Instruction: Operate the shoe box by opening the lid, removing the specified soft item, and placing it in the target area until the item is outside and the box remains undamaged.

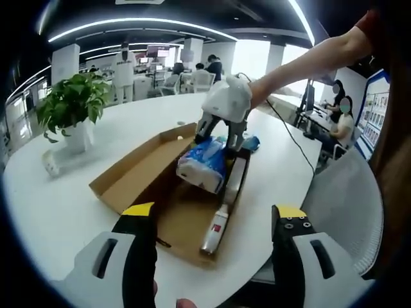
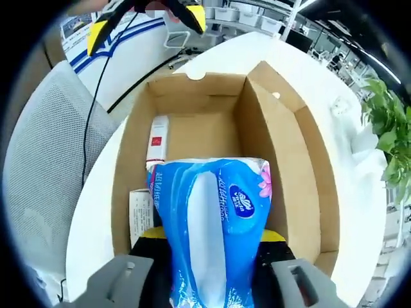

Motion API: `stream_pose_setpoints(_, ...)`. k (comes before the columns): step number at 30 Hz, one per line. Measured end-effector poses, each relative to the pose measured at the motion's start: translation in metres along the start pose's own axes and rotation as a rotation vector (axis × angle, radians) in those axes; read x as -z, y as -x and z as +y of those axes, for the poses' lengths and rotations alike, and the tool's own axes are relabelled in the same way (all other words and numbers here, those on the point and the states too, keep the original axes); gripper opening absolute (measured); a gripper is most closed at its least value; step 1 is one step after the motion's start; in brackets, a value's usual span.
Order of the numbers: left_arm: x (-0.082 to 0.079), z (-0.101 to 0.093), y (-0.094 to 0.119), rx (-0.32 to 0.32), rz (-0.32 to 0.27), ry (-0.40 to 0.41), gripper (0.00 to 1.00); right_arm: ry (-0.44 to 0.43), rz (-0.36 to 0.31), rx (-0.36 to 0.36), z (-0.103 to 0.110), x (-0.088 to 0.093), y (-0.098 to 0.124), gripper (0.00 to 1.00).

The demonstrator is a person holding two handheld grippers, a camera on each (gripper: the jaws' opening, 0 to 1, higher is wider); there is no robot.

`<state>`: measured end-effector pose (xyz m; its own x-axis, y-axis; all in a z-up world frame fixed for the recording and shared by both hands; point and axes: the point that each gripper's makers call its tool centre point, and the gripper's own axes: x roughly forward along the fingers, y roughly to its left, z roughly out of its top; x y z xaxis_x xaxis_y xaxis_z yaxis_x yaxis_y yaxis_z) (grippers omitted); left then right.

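Note:
An open cardboard shoe box (image 1: 138, 176) lies on the white table, its lid folded flat to the left. My right gripper (image 1: 218, 142), held by a person's hand, is shut on a blue and white soft tissue pack (image 1: 202, 163) at the box's far end. In the right gripper view the tissue pack (image 2: 212, 218) stands between the yellow-tipped jaws of the right gripper (image 2: 213, 236), over the box (image 2: 289, 141). A small white and red carton (image 2: 157, 141) lies along the box wall. My left gripper (image 1: 214, 215) is open near the box's near end, holding nothing.
A potted plant (image 1: 70, 106) stands on the white table (image 1: 77, 212) left of the box. A grey mesh chair (image 1: 347, 192) sits at the table's right edge, and a black cable (image 1: 292, 138) crosses the table. People sit at desks behind.

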<state>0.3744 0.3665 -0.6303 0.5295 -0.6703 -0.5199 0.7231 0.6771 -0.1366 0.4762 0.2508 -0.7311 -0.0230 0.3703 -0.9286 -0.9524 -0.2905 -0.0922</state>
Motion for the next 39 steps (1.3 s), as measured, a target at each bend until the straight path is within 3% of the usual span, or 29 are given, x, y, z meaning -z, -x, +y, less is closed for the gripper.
stream_pose_setpoints(24, -0.020, -0.010, -0.004, 0.029, -0.007, -0.049, 0.72, -0.005, 0.008, 0.081, -0.004, 0.005, 0.056, 0.43)
stream_pose_setpoints(39, -0.030, -0.021, -0.018, 0.068, 0.005, -0.085, 0.72, -0.065, 0.031, 0.117, 0.008, 0.041, 0.080, 0.43)
